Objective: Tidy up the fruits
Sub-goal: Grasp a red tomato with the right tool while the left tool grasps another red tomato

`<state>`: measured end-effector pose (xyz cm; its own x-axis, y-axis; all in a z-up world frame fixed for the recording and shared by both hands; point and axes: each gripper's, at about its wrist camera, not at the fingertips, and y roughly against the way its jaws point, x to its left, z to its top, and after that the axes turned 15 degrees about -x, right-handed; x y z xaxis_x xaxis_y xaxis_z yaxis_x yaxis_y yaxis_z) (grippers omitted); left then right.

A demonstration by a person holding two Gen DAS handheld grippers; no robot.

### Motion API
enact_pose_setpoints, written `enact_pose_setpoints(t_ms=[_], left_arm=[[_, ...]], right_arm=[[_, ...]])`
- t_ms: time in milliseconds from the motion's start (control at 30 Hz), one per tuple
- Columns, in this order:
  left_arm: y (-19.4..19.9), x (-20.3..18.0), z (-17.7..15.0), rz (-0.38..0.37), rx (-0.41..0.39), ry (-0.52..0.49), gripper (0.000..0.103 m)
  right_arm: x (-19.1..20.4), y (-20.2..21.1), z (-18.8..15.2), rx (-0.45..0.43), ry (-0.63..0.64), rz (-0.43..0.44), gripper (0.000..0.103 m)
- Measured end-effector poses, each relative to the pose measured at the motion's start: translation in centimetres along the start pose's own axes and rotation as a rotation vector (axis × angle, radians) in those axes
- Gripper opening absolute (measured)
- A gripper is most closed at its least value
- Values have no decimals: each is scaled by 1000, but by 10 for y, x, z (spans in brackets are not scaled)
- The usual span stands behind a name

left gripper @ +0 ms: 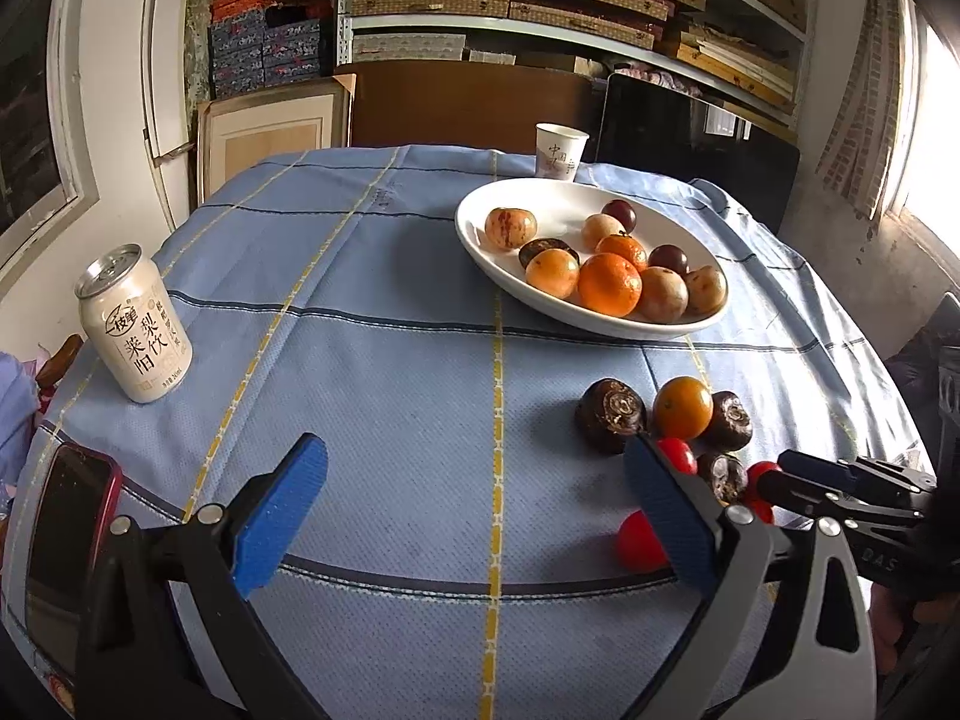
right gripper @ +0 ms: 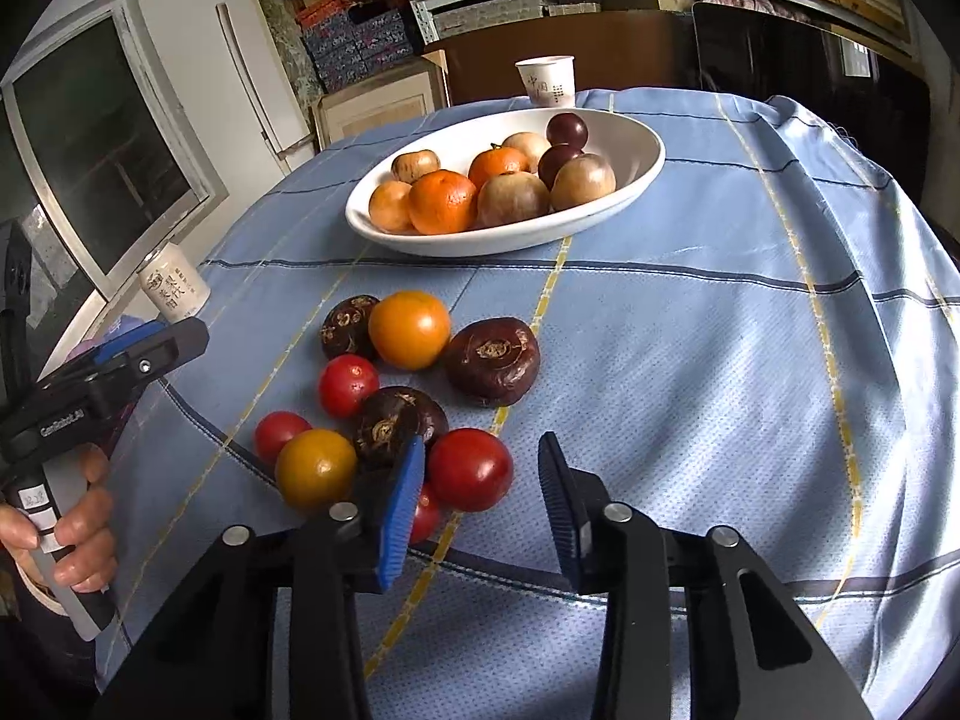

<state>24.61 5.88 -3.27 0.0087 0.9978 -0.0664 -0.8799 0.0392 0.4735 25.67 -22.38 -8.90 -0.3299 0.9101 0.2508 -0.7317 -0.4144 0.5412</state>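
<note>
Your right gripper (right gripper: 480, 516) is hovering with its ribbed blue pads narrowly parted; a glossy red tomato (right gripper: 469, 469) is sitting between the tips, contact not discernible. Your left gripper (left gripper: 474, 516) is holding its dimpled blue pads wide over bare cloth, gripping nothing. Beside the tomato, smooth round tomatoes, red and yellow-orange, are clustering with wrinkled dark water chestnuts (right gripper: 492, 369); one small red fruit (right gripper: 425, 515) is lying half hidden behind your left pad. Farther on, a glazed white oval bowl (right gripper: 600, 222) is holding matte mandarins and purplish and tan fruits on the woven blue checked tablecloth (right gripper: 690, 360). A paper cup (right gripper: 545, 80) is standing beyond.
</note>
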Motion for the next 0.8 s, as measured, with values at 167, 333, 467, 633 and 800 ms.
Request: enact_pose_setpoints(t_ms=[167, 333, 467, 633, 800], left_arm=[[2, -2, 0, -8, -3, -2, 97], [2, -2, 0, -10, -2, 3, 97], [3, -2, 0, -13, 0, 3, 97], [2, -4, -1, -13, 6, -9, 97], [1, -16, -7, -109, 30, -61, 97]], right_arm=[[-4, -4, -1, 14, -42, 24, 35], [-7, -6, -2, 23, -70, 35, 35], [-8, -7, -2, 25, -86, 42, 33], [-9, -6, -1, 17, -96, 45, 30], [-19, 10, 9, -70, -127, 13, 30]])
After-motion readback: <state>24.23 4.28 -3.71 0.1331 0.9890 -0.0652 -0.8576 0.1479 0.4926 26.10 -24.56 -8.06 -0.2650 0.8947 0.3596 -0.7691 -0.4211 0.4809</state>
